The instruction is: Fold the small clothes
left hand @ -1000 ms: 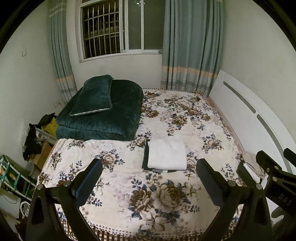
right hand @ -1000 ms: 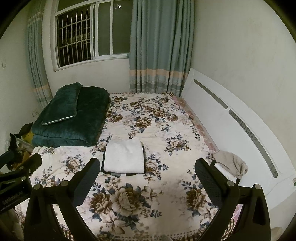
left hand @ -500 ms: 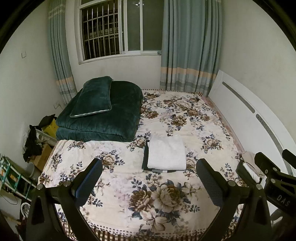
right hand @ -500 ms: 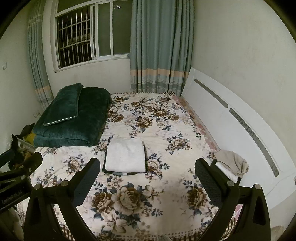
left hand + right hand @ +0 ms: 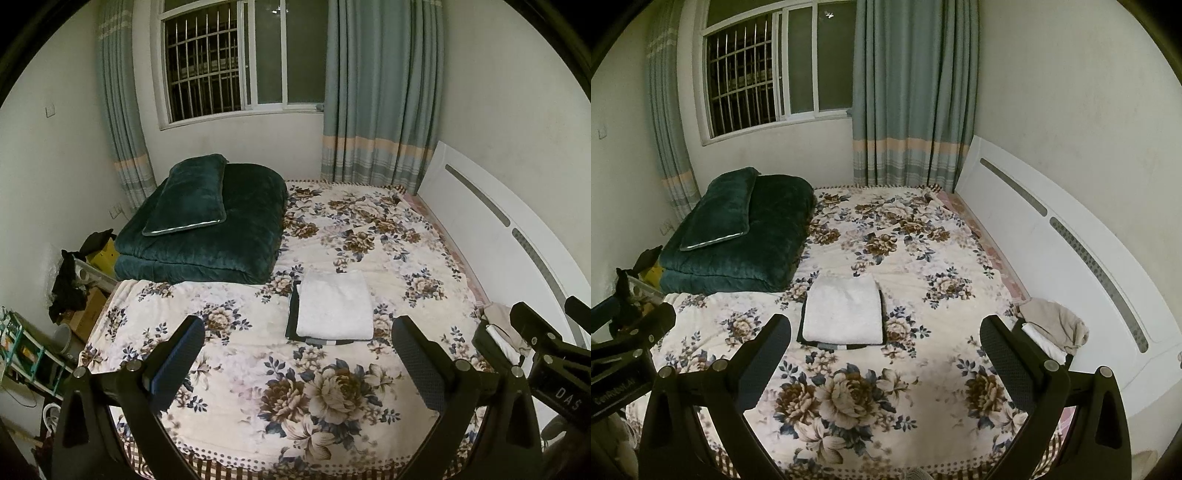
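A folded white garment [image 5: 334,308] lies on a folded dark garment [image 5: 291,314] in the middle of the floral bed [image 5: 258,369]; the stack also shows in the right wrist view [image 5: 844,312]. A small heap of unfolded beige and white clothes [image 5: 1054,326] lies at the bed's right edge by the headboard; the left wrist view [image 5: 500,325] shows part of it. My left gripper [image 5: 297,363] is open and empty, held above the bed's near part. My right gripper [image 5: 886,362] is open and empty too, beside the left one.
A folded dark green quilt with a pillow [image 5: 207,225] takes the bed's far left corner. A white headboard [image 5: 1052,236] runs along the right side. Boxes, dark clothes and a shelf [image 5: 74,288] stand on the floor at left. A window and curtains [image 5: 376,92] are behind.
Both views have shifted slightly; the clothes stack sits marginally higher in frame. Both grippers stay open and empty, and nothing on the bed has moved.
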`<action>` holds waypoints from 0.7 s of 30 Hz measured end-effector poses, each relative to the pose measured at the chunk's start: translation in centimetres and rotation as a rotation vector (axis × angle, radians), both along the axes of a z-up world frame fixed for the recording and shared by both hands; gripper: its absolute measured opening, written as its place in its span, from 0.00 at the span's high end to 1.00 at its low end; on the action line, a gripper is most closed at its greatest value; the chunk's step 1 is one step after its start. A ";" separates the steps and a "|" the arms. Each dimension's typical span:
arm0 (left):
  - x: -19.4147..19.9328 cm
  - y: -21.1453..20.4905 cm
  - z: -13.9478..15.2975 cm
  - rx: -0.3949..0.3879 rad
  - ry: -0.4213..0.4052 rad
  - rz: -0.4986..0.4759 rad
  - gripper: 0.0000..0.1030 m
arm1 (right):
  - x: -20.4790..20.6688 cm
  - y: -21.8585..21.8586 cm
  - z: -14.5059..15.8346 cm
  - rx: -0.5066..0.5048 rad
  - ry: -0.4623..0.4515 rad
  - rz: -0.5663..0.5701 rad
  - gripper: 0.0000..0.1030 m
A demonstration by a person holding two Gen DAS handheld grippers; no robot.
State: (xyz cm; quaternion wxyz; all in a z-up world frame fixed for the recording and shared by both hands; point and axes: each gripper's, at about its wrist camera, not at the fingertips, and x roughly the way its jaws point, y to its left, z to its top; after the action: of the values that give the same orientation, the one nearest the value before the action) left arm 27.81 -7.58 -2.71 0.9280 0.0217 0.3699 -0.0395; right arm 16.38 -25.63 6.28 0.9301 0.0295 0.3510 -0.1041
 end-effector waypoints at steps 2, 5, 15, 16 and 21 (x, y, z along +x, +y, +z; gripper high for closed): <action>0.0 0.0 0.0 0.001 -0.002 0.001 0.00 | 0.0 0.0 0.0 -0.002 0.001 0.000 0.00; 0.0 0.0 0.0 0.001 -0.003 0.001 0.00 | -0.1 0.0 0.0 -0.001 0.000 -0.001 0.00; 0.4 0.7 1.0 0.007 -0.018 0.007 0.00 | -0.2 0.3 -0.1 0.001 -0.002 -0.004 0.00; 0.6 0.8 1.1 0.007 -0.019 0.008 0.00 | -0.2 0.2 -0.1 0.002 0.000 -0.003 0.00; 0.6 0.9 1.2 0.006 -0.018 0.007 0.00 | -0.4 0.4 -0.1 0.000 -0.005 -0.005 0.00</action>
State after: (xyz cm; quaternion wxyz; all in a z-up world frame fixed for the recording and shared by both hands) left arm 28.39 -6.69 -1.53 0.9314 0.0238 0.3615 -0.0351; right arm 15.98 -25.26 6.20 0.9307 0.0304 0.3487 -0.1063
